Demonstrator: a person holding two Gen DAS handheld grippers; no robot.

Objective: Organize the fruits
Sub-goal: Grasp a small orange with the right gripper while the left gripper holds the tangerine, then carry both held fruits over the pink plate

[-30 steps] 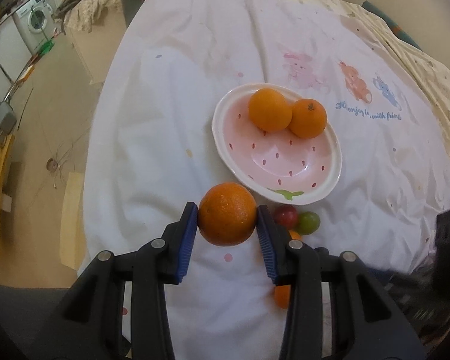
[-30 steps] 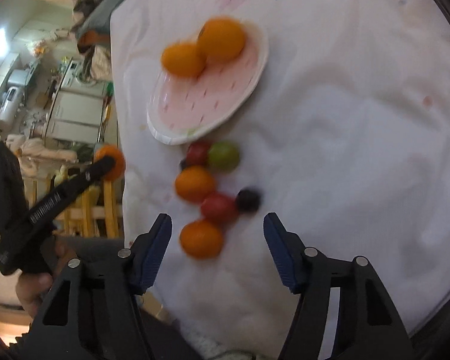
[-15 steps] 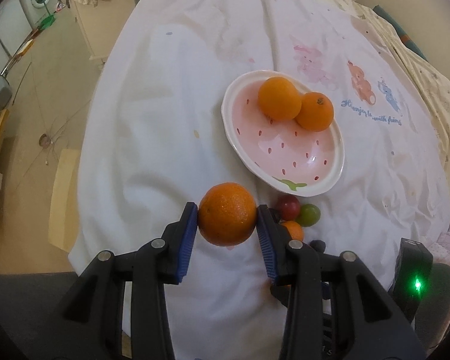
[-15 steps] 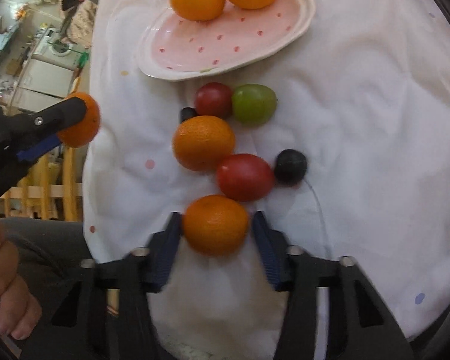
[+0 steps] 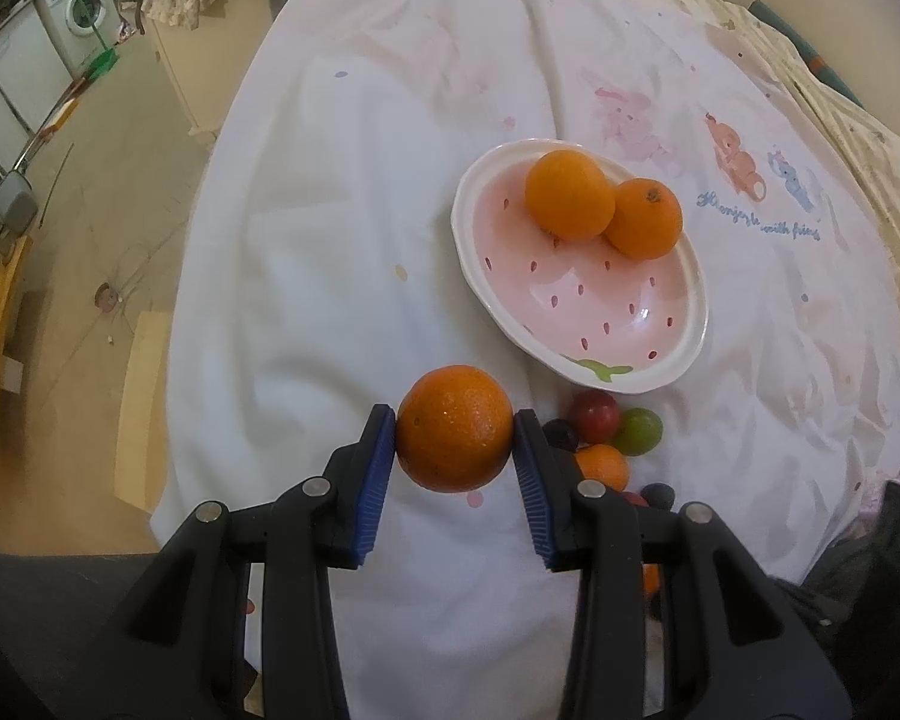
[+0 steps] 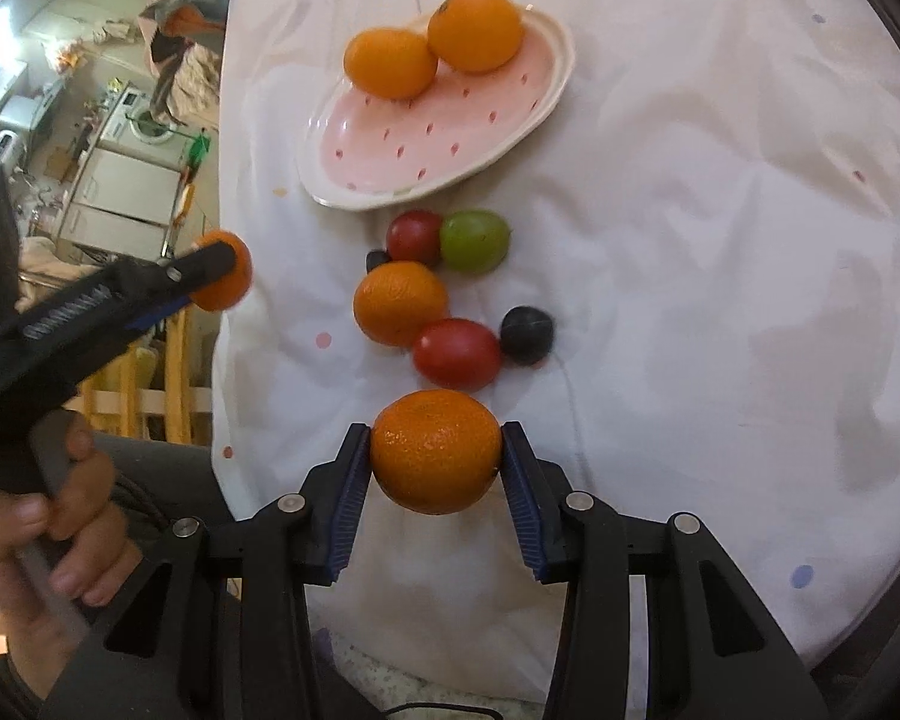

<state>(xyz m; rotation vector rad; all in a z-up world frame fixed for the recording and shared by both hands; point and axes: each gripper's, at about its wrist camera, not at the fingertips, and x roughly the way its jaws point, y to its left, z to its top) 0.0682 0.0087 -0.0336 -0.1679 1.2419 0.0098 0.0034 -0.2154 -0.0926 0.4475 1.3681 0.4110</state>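
Nearest to us, our right gripper (image 6: 437,455), a black two-finger tool with blue ribbed pads, pinches a round dimpled orange (image 6: 435,450) by its two sides, so the jaws stand only as far apart as the fruit is wide. The fruit sits at the fingertips, above the white printed cloth (image 6: 690,300). Just beyond it on the cloth lie a glossy red oval tomato (image 6: 457,354) touching a second loose orange (image 6: 399,302), with a small dark round fruit (image 6: 528,335) just beside the tomato. A little farther are a smaller red fruit (image 6: 414,235) and a green one (image 6: 473,240), touching each other. Off to the left, one of our hands (image 6: 60,516) grips the handle of our left gripper (image 5: 455,447). Its blue pads are likewise clamped on a round orange with pitted skin (image 5: 453,427), held at the fingertips over the near edge of the cloth. Farthest from us rests an oval pink ceramic dish with a white rim and red seed marks (image 5: 678,360); two more oranges (image 5: 569,194) lie touching at its far end.
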